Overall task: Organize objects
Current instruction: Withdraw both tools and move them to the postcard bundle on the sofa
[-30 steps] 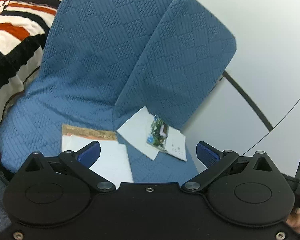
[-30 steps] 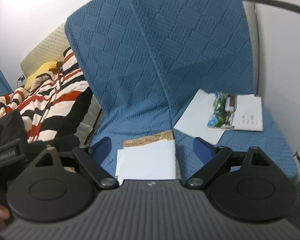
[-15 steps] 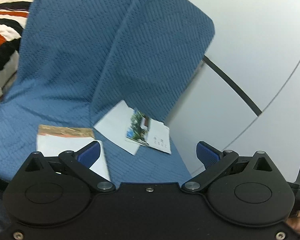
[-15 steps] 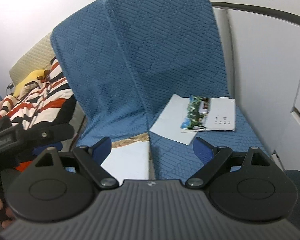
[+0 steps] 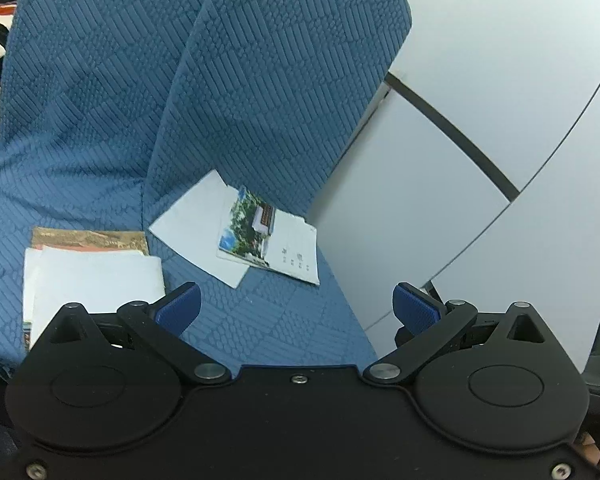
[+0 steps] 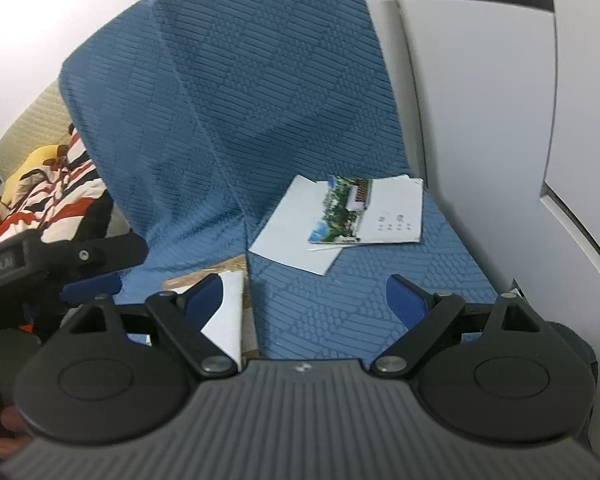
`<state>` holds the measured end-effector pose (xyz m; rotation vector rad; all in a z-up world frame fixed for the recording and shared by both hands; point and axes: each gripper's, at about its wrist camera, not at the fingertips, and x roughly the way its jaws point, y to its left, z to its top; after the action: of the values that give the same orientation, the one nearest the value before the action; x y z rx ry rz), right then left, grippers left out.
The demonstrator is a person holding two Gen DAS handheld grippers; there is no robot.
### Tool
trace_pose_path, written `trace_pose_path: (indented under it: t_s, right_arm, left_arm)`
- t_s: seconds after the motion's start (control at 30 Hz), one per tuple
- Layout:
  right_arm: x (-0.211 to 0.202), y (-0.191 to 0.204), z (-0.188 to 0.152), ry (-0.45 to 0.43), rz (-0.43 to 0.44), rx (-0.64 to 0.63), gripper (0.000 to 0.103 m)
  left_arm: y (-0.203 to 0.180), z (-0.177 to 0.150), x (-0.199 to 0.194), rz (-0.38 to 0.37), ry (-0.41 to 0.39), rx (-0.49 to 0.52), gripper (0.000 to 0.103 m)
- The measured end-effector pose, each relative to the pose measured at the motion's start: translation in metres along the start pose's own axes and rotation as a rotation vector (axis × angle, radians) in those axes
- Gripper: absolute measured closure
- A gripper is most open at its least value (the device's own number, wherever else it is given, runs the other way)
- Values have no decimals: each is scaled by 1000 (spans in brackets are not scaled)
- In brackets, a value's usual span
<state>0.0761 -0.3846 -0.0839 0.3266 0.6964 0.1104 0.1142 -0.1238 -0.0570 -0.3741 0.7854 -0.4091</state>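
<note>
On the right seat of a blue quilted sofa lie a white sheet (image 5: 196,220) (image 6: 288,232) and, on top of it, a booklet with a colour photo cover (image 5: 268,240) (image 6: 364,212). On the left seat lies a stack of white papers over a brown-edged book (image 5: 92,272) (image 6: 228,312). My left gripper (image 5: 296,308) is open and empty, hovering short of the right seat. My right gripper (image 6: 304,296) is open and empty, just in front of the booklet.
A white cabinet wall with dark seams (image 5: 480,120) (image 6: 500,100) stands right of the sofa. A striped blanket and yellow cushion (image 6: 48,192) lie far left. The left gripper's body (image 6: 40,264) shows at the left of the right wrist view.
Both grippers have moved right and closer to the right seat. The booklet and sheet now sit more central in both views. Both stay open.
</note>
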Motion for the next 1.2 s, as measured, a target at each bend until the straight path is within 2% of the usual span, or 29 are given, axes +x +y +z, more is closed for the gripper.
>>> trace_pose_path:
  t_s: [0.33, 0.5, 0.63, 0.87, 1.03, 1.2]
  right_arm:
    - [19, -23, -1, -1, -30, 13, 13]
    - [48, -39, -4, -6, -45, 40, 13]
    - [68, -45, -5, -31, -67, 12, 13]
    - [94, -61, 4, -19, -77, 68, 13]
    - [128, -88, 12, 21, -58, 190, 13]
    - [150, -96, 22, 38, -92, 201, 13]
  left_arm:
    - [3, 8, 27, 20, 11, -1, 1]
    - [5, 0, 53, 26, 40, -13, 1]
    - [7, -2, 75, 27, 53, -17, 1]
    - [9, 5, 113, 66, 66, -17, 1]
    - [12, 10, 142, 79, 79, -22, 1]
    - [13, 13, 177, 81, 106, -41, 8]
